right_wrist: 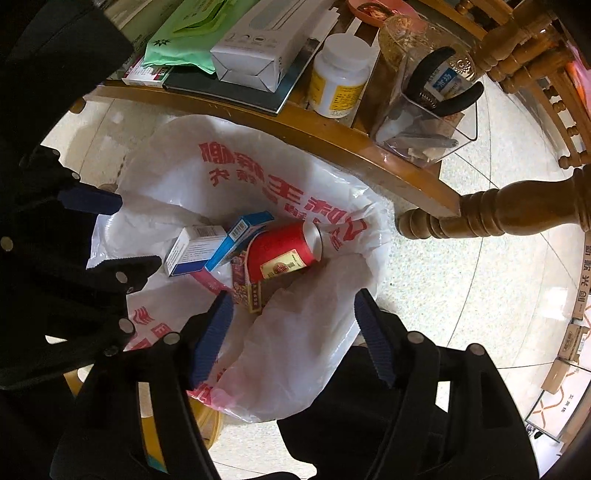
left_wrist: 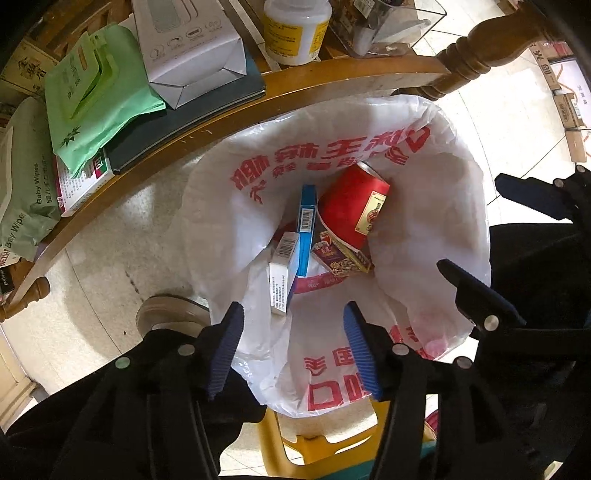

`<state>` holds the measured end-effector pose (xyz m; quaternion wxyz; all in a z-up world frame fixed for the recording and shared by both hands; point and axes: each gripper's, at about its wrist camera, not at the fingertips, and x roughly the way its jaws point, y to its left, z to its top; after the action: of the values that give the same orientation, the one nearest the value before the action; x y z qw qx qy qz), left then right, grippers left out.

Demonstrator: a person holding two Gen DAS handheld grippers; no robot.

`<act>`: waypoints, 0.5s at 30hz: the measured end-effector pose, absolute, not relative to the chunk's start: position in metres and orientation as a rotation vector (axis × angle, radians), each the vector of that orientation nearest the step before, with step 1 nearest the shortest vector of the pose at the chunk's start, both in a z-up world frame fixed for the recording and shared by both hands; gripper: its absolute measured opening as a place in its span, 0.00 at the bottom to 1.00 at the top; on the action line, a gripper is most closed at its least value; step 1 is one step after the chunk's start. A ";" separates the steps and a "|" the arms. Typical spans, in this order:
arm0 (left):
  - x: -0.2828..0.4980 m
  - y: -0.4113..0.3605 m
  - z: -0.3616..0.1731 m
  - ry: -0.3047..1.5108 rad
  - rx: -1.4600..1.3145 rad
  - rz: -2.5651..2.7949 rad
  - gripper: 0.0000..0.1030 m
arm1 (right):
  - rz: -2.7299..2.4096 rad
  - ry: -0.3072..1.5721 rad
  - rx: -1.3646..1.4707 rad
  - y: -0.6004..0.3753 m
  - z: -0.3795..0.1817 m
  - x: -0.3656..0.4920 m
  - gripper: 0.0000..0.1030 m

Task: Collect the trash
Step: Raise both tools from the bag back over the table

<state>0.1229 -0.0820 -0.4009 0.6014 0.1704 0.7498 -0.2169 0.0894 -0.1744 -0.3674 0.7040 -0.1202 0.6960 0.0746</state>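
Observation:
A white plastic bag with red print (left_wrist: 436,206) (right_wrist: 177,173) stands open on the floor beside a wooden table. Inside lie a red can (left_wrist: 351,203) (right_wrist: 284,247), a blue box (left_wrist: 307,229) (right_wrist: 240,236), a white box (left_wrist: 282,273) (right_wrist: 194,247) and a patterned snack box (left_wrist: 340,258) (right_wrist: 245,288). My left gripper (left_wrist: 293,314) is open and empty above the bag's near rim. My right gripper (right_wrist: 293,299) is open and empty over the bag. Each gripper also shows in the other's view: the right one (left_wrist: 476,236), the left one (right_wrist: 122,232).
The wooden table edge (left_wrist: 258,107) (right_wrist: 332,140) carries a white carton (left_wrist: 188,48), a green pouch (left_wrist: 96,103), baby wipes (left_wrist: 26,203), a white bottle (left_wrist: 295,29) (right_wrist: 340,77) and a clear bin (right_wrist: 424,122). A yellow stool (left_wrist: 280,443) stands under the bag. Cardboard boxes (right_wrist: 576,332) line the right.

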 end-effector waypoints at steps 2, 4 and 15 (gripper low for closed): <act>0.123 -0.083 -0.401 1.733 0.397 -0.500 0.54 | 0.162 1.546 -0.267 -0.174 -0.366 0.089 0.65; 0.123 -0.085 -0.398 1.726 0.399 -0.500 0.54 | 0.158 1.543 -0.261 -0.175 -0.364 0.088 0.65; 0.113 -0.074 -0.366 1.667 0.384 -0.493 0.66 | 0.163 1.499 -0.228 -0.177 -0.332 0.074 0.68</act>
<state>0.1127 -0.0738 -0.3662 0.6292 0.1676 0.7277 -0.2153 0.0741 -0.1767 -0.3317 0.7233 -0.1031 0.6788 0.0740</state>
